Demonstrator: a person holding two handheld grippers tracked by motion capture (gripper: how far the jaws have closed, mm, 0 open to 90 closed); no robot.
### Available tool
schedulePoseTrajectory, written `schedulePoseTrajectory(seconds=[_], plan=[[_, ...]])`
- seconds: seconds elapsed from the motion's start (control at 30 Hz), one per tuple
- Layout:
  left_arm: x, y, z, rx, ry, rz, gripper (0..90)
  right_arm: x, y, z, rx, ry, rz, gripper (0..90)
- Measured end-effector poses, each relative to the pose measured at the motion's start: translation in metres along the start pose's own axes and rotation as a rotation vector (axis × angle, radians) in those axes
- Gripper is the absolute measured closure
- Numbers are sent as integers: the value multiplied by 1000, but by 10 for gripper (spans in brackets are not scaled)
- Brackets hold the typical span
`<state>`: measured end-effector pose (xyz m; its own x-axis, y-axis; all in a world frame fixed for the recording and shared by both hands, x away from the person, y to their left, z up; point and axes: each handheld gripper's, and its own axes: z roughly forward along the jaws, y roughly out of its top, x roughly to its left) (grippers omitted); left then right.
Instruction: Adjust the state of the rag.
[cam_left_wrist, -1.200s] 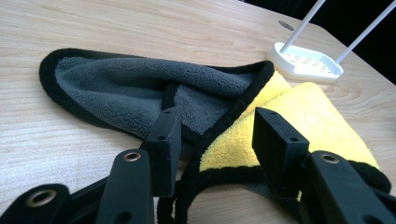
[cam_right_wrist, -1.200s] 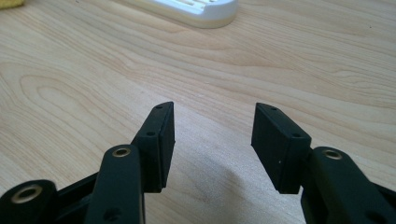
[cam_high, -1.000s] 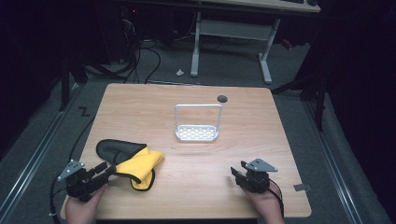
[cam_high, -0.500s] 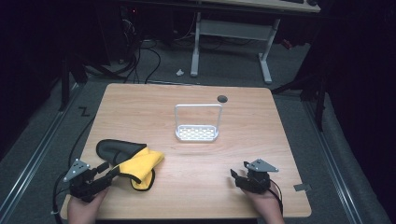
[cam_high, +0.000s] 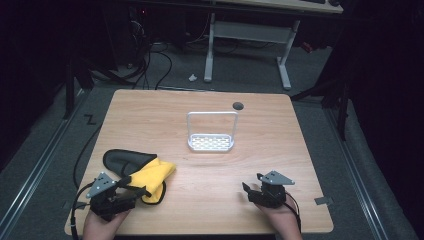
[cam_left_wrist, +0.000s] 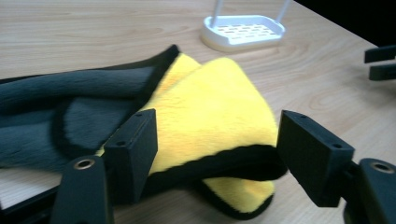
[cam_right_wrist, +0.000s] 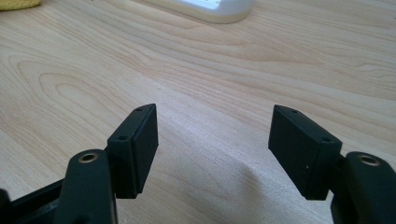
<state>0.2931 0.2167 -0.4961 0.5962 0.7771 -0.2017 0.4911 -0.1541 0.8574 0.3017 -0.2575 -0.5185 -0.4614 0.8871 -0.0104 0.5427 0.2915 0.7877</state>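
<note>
since a second ago, when it was nearer the cloth (cam_high: 150, 177), the left claw (cam_left_wrist: 217, 149) has drawn back, its jaws just opening wide around the yellow fold, gripping nothing. the right claw (cam_right_wrist: 212, 140), likewise just opened, stands empty over bare counter (cam_high: 210, 175). farther off, a white rack (cam_high: 211, 142).

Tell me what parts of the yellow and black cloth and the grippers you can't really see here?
- Fluffy yellow cloth with black edging: in the left gripper view its lower fold is hidden behind the open left gripper; its dark grey side runs off the left edge.
- Same cloth, high view: the near corner is hidden under the left gripper.
- White plastic rack: cut off by the top edge of the right gripper view.
- Right gripper: too small and dark in the high view.
</note>
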Motion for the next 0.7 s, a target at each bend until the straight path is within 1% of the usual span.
schedulePoseTrajectory(seconds=[0.1,0.13,0.17,0.2,0.23,0.3,0.33,0.37,0.4,0.43,0.47,0.5,0.53,0.6,0.7], plan=[[-9,1,9,13,1,26,267,2,0,-1,-10,-11,0,335],[-11,1,12,29,11,35,265,2,0,-1,-13,-9,-5,335],[-11,1,12,29,11,35,266,2,0,-1,-13,-10,-11,335],[-16,0,20,64,27,56,278,3,0,-1,-13,-9,-16,340],[-16,0,20,64,27,56,317,3,0,-1,-13,-9,-16,340],[-20,-1,26,105,56,84,398,4,0,-1,-11,-5,-20,368],[-23,-3,30,144,91,113,460,4,0,-1,-12,-4,-21,386],[-24,-3,31,153,110,114,516,4,0,-1,-14,0,-21,400],[-24,-3,31,153,110,114,587,4,0,-1,-14,0,-21,400],[-24,-4,31,154,119,110,587,5,0,-1,-15,1,-23,405],[-24,-3,30,152,122,105,707,5,0,-2,-16,3,-25,419],[-23,-3,29,146,114,103,756,5,0,-2,-15,6,-26,425],[-23,-3,29,146,114,103,786,5,0,-2,-15,6,-26,425],[-26,0,27,131,106,108,806,6,0,0,-8,10,-33,434],[-34,6,27,106,79,114,812,7,0,0,-3,15,-37,440]])
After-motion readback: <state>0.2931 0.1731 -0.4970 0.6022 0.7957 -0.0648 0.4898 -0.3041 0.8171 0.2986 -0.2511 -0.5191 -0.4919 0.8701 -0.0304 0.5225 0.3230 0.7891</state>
